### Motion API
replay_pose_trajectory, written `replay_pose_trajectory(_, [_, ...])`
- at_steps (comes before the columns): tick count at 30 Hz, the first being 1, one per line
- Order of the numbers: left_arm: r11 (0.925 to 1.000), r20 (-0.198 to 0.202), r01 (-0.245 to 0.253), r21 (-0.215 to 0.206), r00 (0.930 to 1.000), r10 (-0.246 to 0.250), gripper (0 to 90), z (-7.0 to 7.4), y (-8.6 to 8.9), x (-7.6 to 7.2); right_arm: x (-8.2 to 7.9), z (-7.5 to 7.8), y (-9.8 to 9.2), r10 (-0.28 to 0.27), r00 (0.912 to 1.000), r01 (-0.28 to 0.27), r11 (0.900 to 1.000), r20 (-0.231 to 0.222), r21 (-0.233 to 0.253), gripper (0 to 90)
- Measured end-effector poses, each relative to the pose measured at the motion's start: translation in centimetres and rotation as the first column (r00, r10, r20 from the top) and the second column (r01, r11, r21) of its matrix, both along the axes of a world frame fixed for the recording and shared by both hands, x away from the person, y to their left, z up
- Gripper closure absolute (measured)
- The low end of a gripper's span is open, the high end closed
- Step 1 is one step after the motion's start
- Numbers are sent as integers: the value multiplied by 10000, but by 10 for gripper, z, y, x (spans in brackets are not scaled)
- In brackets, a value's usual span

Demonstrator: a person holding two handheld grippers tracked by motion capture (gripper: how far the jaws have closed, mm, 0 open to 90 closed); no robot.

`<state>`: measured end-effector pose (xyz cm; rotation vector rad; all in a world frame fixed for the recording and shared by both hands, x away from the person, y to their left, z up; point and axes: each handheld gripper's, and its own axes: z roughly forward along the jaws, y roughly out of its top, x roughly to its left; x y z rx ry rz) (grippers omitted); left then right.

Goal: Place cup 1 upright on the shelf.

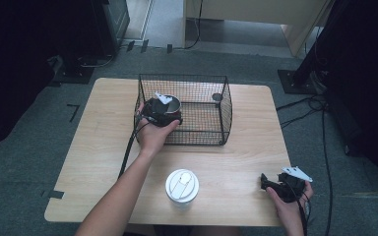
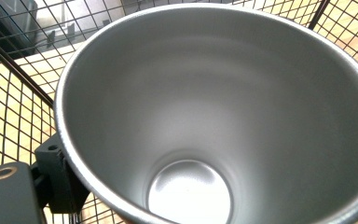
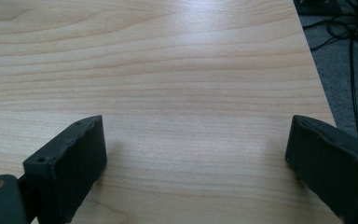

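The high view is dim and soft, its far corners sinking to near black, while the wooden table (image 1: 103, 147) catches an even overhead light with no hard shadows. Grain and low sharpness smear fine detail around the left gripper (image 1: 161, 112), where the wire basket (image 1: 225, 108) mesh partly blurs together. In the left gripper view the steel cup (image 2: 223, 107) sits right before the lens, bright and slightly soft, with a pale sheen pooling at its bottom. In the right gripper view the right gripper (image 3: 196, 154) jaws are blurred, casting faint shadows; glare whitens the wood ahead of them.
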<state>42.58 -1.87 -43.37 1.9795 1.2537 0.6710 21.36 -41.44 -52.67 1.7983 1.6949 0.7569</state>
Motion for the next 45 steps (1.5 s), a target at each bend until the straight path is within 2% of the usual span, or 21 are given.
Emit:
replay_pose_trajectory(6, [10000, -239, 34, 35, 9997, -33, 75, 2, 1, 2, 0, 0, 0, 0, 10000, 0, 10000, 2, -2, 50])
replay_pose_trajectory(8, [9999, -246, 20, 107, 9997, -17, 71, 3, 1, 1, 0, 0, 0, 4, 10000, -4, 10000, 5, 1, 50])
replay_pose_trajectory(12, [9995, -108, -260, 173, 9996, 262, 0, 5, 1, 0, 0, 0, 0, 5, 10000, -5, 10000, 0, -6, 50])
replay_pose_trajectory(14, [9998, -199, -199, 38, 9996, 200, 0, 7, 2, 0, 0, 0, 0, 15, 10000, -15, 10000, -6, -5, 50])
replay_pose_trajectory(20, [9997, -270, -70, 242, 9996, 76, 0, 9, -1, -5, 1, 0, 0, 24, 10000, -24, 10000, -7, -6, 50])
replay_pose_trajectory(25, [9998, -240, -163, 101, 9996, 165, 0, 12, -2, -11, 1, 0, 0, 22, 10000, -22, 10000, -6, -3, 51])
replay_pose_trajectory(32, [9999, 97, -78, -72, 9999, 78, 0, 20, -2, -22, 1, 0, 0, 21, 10000, -21, 10000, -9, -3, 50])
replay_pose_trajectory(34, [9999, 242, -4, -100, 9997, 6, 0, 24, -2, -25, 1, 0, 0, 23, 10000, -23, 10000, -5, -5, 51])
replay_pose_trajectory(35, [9999, 504, 33, -97, 9987, -28, 0, 28, -1, -29, 1, 0, 0, 24, 10000, -24, 10000, -6, -4, 50])
replay_pose_trajectory(37, [9999, 590, 83, -111, 9982, -76, 0, 30, -1, -31, 1, 0, 0, 22, 10000, -22, 10000, -4, -6, 50])
replay_pose_trajectory(41, [9989, 1135, 346, -320, 9931, -308, 0, 44, 4, -42, 1, 0, 0, 22, 10000, -22, 10000, -9, -5, 50])
replay_pose_trajectory(45, [9975, 1486, 568, -415, 9876, -500, 0, 53, 8, -52, 1, 0, 0, 22, 10000, -22, 10000, -4, -12, 50])
